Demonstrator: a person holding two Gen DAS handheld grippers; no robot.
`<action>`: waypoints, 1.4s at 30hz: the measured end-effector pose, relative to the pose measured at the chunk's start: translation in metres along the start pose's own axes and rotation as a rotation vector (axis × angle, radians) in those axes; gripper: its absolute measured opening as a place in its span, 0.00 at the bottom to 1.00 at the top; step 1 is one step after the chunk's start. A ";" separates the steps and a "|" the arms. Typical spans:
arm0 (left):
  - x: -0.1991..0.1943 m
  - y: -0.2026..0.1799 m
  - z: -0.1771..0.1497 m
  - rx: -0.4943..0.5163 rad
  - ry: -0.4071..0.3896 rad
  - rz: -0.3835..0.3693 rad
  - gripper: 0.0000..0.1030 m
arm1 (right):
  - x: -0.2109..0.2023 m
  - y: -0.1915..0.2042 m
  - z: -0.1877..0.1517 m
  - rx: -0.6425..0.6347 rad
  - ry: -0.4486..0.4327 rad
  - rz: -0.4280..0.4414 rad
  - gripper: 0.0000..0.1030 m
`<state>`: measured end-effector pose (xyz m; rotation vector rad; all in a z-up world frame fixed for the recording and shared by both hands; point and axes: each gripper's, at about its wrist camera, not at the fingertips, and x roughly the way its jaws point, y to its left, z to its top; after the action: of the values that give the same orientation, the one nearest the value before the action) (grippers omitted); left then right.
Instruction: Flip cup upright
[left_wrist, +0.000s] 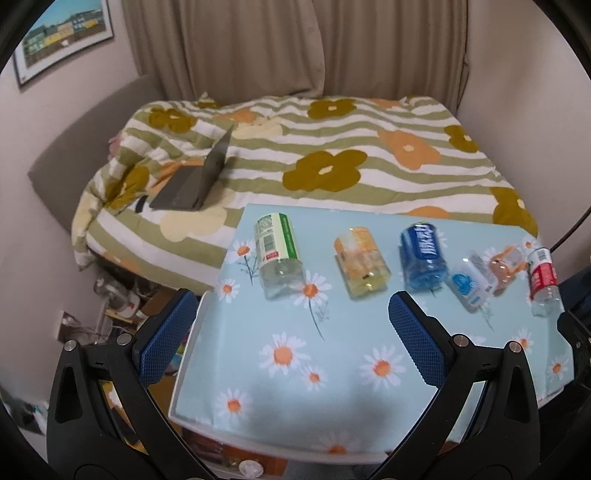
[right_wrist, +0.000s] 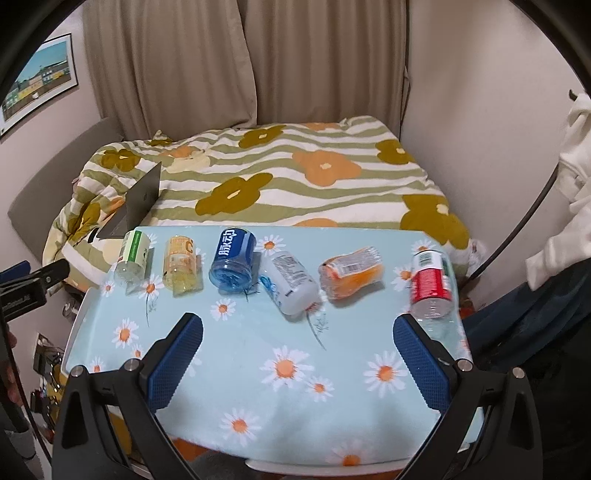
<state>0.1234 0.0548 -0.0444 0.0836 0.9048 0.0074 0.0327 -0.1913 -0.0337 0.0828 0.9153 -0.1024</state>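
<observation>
Cups cut from labelled bottles, 6 in a row, lying on their sides along the far half of the daisy-print table (right_wrist: 258, 406). Landmark: blue-labelled cup (right_wrist: 233, 258), third from the left end. Red-labelled cup (right_wrist: 430, 288) at the row's right end, nearest the right gripper (right_wrist: 297, 363). Right gripper spread wide, empty, hovering short of the row. Left gripper (left_wrist: 291, 339) likewise spread, empty. Advised: approach square to 1 cup, pinch mid-body lightly, then rotate upright.

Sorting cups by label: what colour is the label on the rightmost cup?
Red label on the clear plastic cup, clearest in the right wrist view.
</observation>
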 end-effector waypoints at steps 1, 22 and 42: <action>0.011 0.003 0.005 0.003 0.013 -0.002 1.00 | 0.006 0.003 0.003 0.001 0.008 -0.005 1.00; 0.203 0.044 0.047 -0.021 0.272 -0.056 1.00 | 0.118 0.051 0.033 0.059 0.158 -0.112 1.00; 0.233 0.034 0.030 0.002 0.389 -0.124 0.67 | 0.137 0.062 0.039 0.054 0.186 -0.139 1.00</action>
<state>0.2921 0.0965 -0.2058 0.0271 1.2975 -0.0954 0.1535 -0.1410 -0.1170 0.0798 1.1036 -0.2518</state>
